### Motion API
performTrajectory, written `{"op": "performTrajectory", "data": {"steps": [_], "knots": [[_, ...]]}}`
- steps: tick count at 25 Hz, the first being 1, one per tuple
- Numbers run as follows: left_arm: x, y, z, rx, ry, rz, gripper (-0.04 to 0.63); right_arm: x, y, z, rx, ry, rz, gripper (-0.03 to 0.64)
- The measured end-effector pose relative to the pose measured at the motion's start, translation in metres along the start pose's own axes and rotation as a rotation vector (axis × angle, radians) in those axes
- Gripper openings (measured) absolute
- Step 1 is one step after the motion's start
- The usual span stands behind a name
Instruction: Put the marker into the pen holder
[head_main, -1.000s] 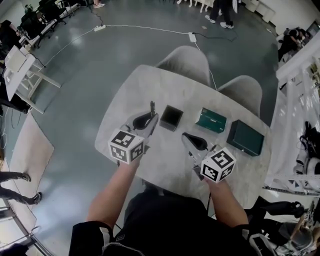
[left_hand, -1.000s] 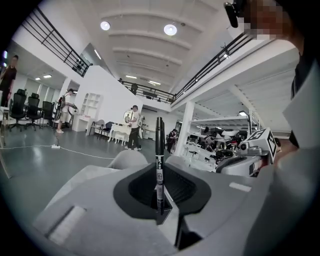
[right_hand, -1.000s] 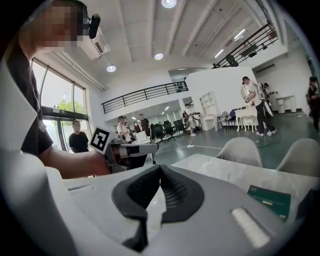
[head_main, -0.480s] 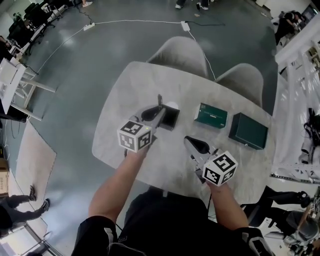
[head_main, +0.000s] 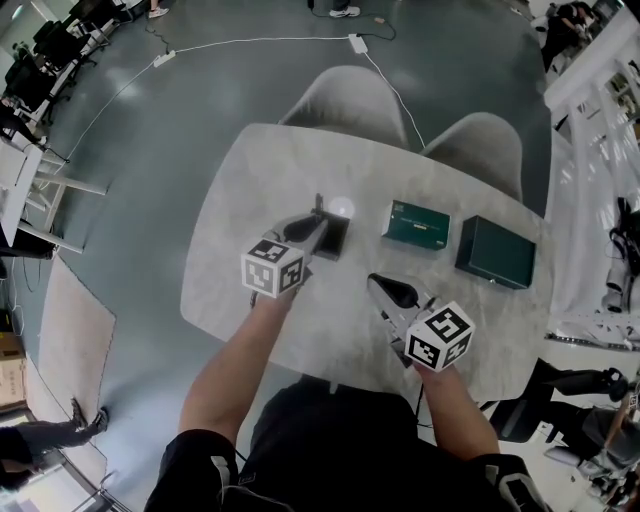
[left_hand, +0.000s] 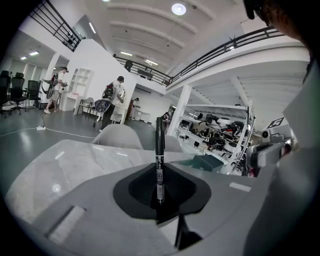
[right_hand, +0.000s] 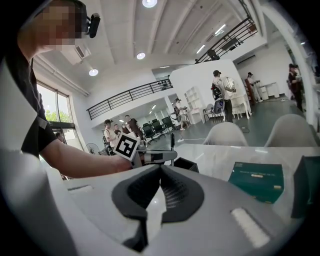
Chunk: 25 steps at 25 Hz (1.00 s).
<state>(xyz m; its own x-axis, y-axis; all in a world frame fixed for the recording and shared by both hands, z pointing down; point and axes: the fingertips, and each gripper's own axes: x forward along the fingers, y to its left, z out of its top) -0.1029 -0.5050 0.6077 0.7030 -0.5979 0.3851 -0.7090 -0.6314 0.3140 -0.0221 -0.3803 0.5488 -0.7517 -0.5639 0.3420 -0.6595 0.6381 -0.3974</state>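
Nearest, the right hand-held gripper is pressed together and empty. The left hand-held gripper pinches the marker upright at the holder on the bench. Best to centre the tip, stay vertical, then lower. A second ago it stood left of the holder.

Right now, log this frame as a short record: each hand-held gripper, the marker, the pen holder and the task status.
Left hand-held gripper: shut on the marker, which stands upright
Right hand-held gripper: shut, nothing between the jaws, off to the right of the holder
Pen holder: black, open-topped, on the table, right beside the left gripper's tip
Other items: lighter green box and darker green box, right of the holder
Task status: marker not yet in the holder
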Motion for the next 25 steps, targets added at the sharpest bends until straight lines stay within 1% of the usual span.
{"op": "performTrajectory", "data": {"steps": [3, 7, 12, 16, 19, 25], "knots": [[0.001, 0.003, -0.011, -0.01, 0.044, 0.034, 0.054, 0.001, 0.002, -0.001, 0.0, 0.008, 0.006, 0.003], [0.001, 0.007, -0.02, -0.026, 0.087, 0.078, 0.054, 0.0, 0.004, 0.009, -0.012, -0.007, 0.003, 0.003], [0.005, 0.008, -0.033, -0.033, 0.143, 0.095, 0.054, -0.003, 0.006, 0.026, -0.047, -0.027, 0.006, 0.003], [0.007, 0.01, -0.035, -0.039, 0.165, 0.105, 0.054, -0.007, 0.009, 0.025, -0.045, -0.023, 0.009, 0.003], [0.006, 0.009, -0.035, -0.021, 0.185, 0.112, 0.054, -0.01, 0.012, 0.022, -0.041, -0.015, 0.012, 0.003], [0.005, 0.016, -0.033, 0.009, 0.187, 0.174, 0.054, -0.015, 0.013, 0.021, -0.043, -0.012, 0.015, 0.003]]}}
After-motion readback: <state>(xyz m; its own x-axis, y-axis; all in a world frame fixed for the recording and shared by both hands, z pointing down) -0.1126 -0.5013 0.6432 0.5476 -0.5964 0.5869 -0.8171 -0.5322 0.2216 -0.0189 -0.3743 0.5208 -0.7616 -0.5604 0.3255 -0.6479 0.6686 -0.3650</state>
